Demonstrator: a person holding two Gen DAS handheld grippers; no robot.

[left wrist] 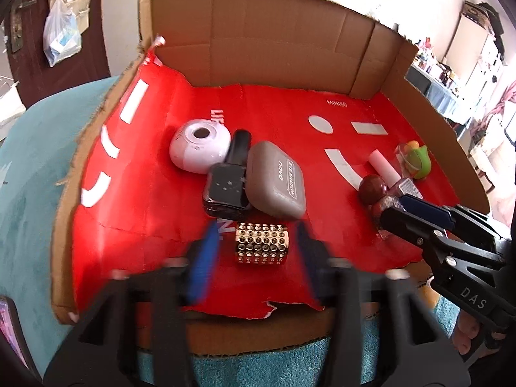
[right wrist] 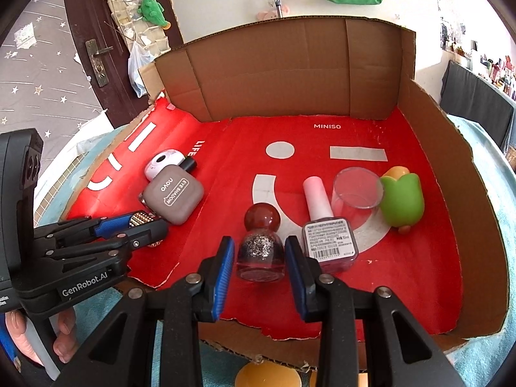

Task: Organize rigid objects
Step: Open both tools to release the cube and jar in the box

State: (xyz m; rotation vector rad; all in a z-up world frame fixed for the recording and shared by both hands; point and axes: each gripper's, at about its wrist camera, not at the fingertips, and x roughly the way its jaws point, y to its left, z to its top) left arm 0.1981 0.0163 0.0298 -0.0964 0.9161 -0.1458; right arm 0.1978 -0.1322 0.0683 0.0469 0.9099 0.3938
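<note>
Black tongs (right wrist: pixel 259 277) with blue pads (right wrist: pixel 224 277), silver screws, white "GenRobot.AI" and "DAS" lettering.

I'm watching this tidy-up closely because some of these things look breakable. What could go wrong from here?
The right gripper clamps a glitter nail polish bottle beside the pink-capped polish bottle; moving it could knock that over. The left gripper, jaws open, straddles the studded gold cylinder, which might roll.

Glossy studded gold-metal cuff (left wrist: pixel 261 243), matt grey plastic case (left wrist: pixel 275 179), rough cardboard tray (left wrist: pixel 277 38).
</note>
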